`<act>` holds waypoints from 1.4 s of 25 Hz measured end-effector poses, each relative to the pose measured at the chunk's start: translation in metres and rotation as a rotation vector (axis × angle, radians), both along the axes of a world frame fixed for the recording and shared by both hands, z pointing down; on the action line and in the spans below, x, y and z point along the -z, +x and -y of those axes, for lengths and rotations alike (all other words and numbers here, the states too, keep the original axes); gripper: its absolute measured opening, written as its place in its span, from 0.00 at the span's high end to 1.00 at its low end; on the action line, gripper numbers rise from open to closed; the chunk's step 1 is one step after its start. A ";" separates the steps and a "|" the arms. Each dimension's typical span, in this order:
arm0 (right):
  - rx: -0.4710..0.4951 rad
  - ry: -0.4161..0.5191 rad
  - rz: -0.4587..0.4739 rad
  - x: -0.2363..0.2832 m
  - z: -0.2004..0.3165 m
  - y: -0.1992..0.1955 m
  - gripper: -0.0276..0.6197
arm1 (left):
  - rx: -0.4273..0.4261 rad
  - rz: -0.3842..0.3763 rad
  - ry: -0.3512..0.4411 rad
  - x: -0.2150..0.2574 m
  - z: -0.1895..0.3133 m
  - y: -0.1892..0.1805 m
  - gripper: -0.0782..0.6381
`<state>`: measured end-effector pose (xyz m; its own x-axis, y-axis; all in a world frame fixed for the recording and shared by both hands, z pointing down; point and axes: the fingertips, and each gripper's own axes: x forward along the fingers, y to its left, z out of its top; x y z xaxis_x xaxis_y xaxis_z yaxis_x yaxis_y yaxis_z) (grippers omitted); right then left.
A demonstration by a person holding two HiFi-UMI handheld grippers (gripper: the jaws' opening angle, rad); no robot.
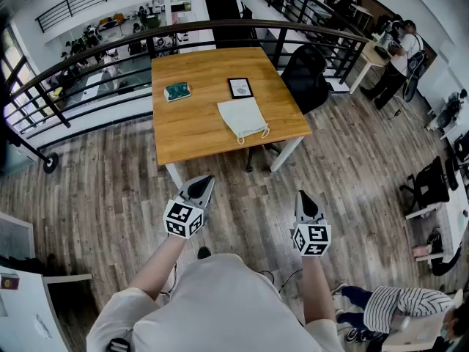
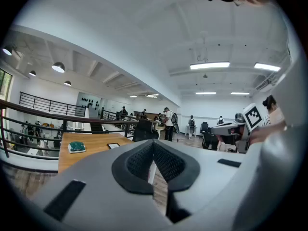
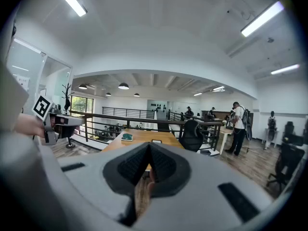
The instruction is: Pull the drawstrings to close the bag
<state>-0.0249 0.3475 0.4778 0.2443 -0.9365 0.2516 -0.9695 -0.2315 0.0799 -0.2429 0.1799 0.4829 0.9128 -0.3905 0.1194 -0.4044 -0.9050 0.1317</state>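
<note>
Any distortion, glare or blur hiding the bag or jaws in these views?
Head view: strong fisheye bend, even light, bag on the table small but sharp. Left gripper view: dark vignetted corners, bright ceiling lights, jaws near and soft. Right gripper view: same vignette, jaws slightly blurred.

No legible text, number or brand in any view.
Left claw [image 1: 203, 185] and right claw [image 1: 302, 196] each carry a marker cube [image 1: 184, 219] with black-and-white square patterns only, no letters.
Framed card [image 1: 240, 87] on worktop [image 1: 192, 127] — dark print, too small to read.
</note>
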 end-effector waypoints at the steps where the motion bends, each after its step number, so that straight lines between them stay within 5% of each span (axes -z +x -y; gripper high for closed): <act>1: 0.000 0.000 -0.001 0.000 0.000 0.000 0.96 | 0.000 0.000 0.000 0.000 0.000 0.000 0.90; 25: 0.015 0.007 0.030 -0.010 0.004 -0.006 0.96 | -0.018 -0.005 0.004 -0.004 0.000 0.003 0.90; 35: 0.010 0.000 0.022 -0.011 0.023 -0.031 0.85 | -0.077 -0.023 -0.008 -0.007 0.015 -0.010 0.80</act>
